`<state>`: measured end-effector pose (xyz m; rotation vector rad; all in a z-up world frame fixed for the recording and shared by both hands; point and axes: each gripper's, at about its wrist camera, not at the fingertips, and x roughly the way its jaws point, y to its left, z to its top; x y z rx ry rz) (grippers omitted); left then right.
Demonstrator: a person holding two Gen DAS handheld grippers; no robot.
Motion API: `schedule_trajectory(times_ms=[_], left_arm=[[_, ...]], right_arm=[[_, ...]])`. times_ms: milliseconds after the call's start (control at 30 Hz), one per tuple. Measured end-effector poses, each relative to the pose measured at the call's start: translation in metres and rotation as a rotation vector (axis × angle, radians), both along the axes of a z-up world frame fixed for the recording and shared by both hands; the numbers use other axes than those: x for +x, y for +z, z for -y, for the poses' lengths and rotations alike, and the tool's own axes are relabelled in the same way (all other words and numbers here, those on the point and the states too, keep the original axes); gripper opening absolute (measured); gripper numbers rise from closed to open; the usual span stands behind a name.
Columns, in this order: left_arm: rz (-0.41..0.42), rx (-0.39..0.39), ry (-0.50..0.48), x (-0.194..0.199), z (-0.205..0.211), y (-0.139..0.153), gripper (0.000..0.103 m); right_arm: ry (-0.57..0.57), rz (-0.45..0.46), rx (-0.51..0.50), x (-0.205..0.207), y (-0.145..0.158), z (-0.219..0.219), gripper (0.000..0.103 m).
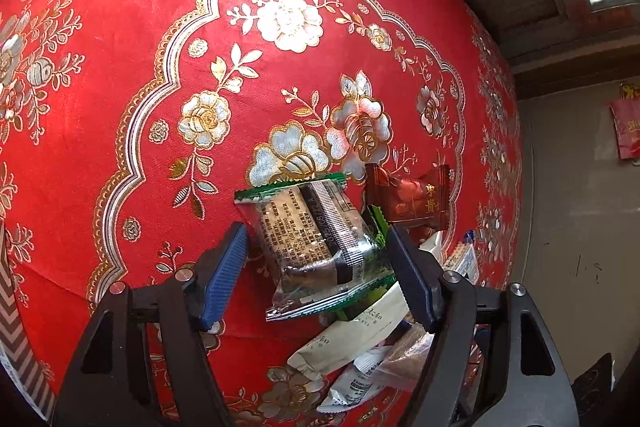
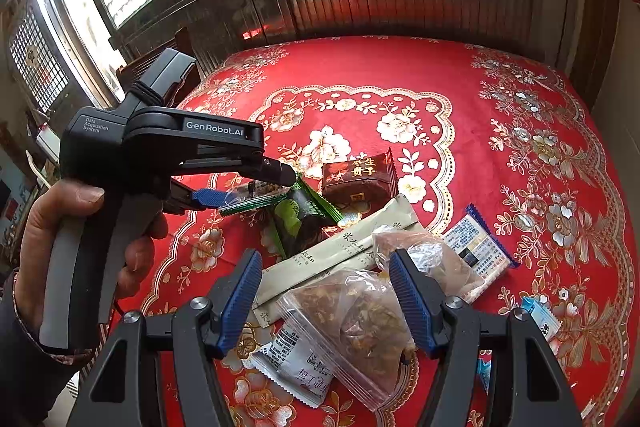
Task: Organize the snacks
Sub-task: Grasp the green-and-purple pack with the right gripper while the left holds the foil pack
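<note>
Hovering over the red floral tabletop [image 2: 460, 75], I hold a gripper in each hand above a small heap of snacks. My left gripper [image 1: 320, 251] has its jaws around a clear packet with green edges [image 1: 316, 239]; the blue pads [image 1: 228, 267] sit at either side of it, the left pad at the packet's edge, but from the left wrist view I cannot tell whether they truly pinch it. In the right wrist view the same packet [image 2: 256, 197] sticks out from the tips of that gripper, seemingly off the cloth, with my left hand [image 2: 80, 239] wrapped on the grey handle. My right gripper [image 2: 324, 301] is released, its jaws spread wide above a clear bag of dried brownish bits [image 2: 352, 323], not touching it. Beside that bag lies a second clear bag [image 2: 432, 263], and under both run two long beige stick packs [image 2: 352, 243]. A dark green packet [image 2: 304, 223] lies just beyond the sticks, next to a brown wrapped cake with gold characters [image 2: 358, 177]. To the right sits a blue-edged packet [image 2: 478, 253], and a white printed sachet [image 2: 296, 367] lies near the bottom between my right jaws. A light blue packet [image 2: 540, 319] rests apart at the far right.
</note>
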<state>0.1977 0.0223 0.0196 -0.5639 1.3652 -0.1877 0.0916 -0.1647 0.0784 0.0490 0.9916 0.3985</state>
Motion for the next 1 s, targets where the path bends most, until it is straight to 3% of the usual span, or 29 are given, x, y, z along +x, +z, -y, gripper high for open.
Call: schedule_trajectory(times_ms=[33,100,167,333,500,667,733,800,833,1000], left_arm=[[0.005,0.024,-0.004,0.0,0.0,0.0,0.053],[0.018,0.055,0.003,0.0,-0.003,0.001,0.05],[0.026,0.057,0.002,-0.002,-0.009,0.0,0.049],[0.053,0.146,0.006,-0.013,-0.029,0.005,0.048],[0.094,0.182,0.017,-0.027,-0.048,0.024,0.048],[0.158,0.217,0.005,-0.048,-0.058,0.051,0.048],[0.175,0.229,-0.006,-0.056,-0.056,0.056,0.048],[0.185,0.228,-0.014,-0.065,-0.054,0.059,0.048],[0.189,0.228,-0.016,-0.069,-0.053,0.06,0.048],[0.211,0.228,-0.023,-0.096,-0.042,0.065,0.048]], right_arm=[[-0.002,0.001,0.001,0.0,0.0,0.001,0.064],[-0.005,0.004,0.006,0.001,0.002,0.001,0.064],[0.005,0.008,0.004,0.005,0.004,-0.002,0.064],[0.095,0.021,-0.053,0.02,0.0,-0.028,0.064],[0.165,-0.014,-0.105,0.046,-0.023,-0.055,0.064],[0.261,-0.053,-0.217,0.064,-0.053,-0.08,0.063],[0.281,-0.078,-0.206,0.067,-0.063,-0.082,0.049],[0.267,-0.065,-0.199,0.066,-0.064,-0.08,0.046],[0.261,-0.053,-0.194,0.064,-0.062,-0.079,0.036],[0.249,-0.014,-0.151,0.044,-0.043,-0.078,0.036]])
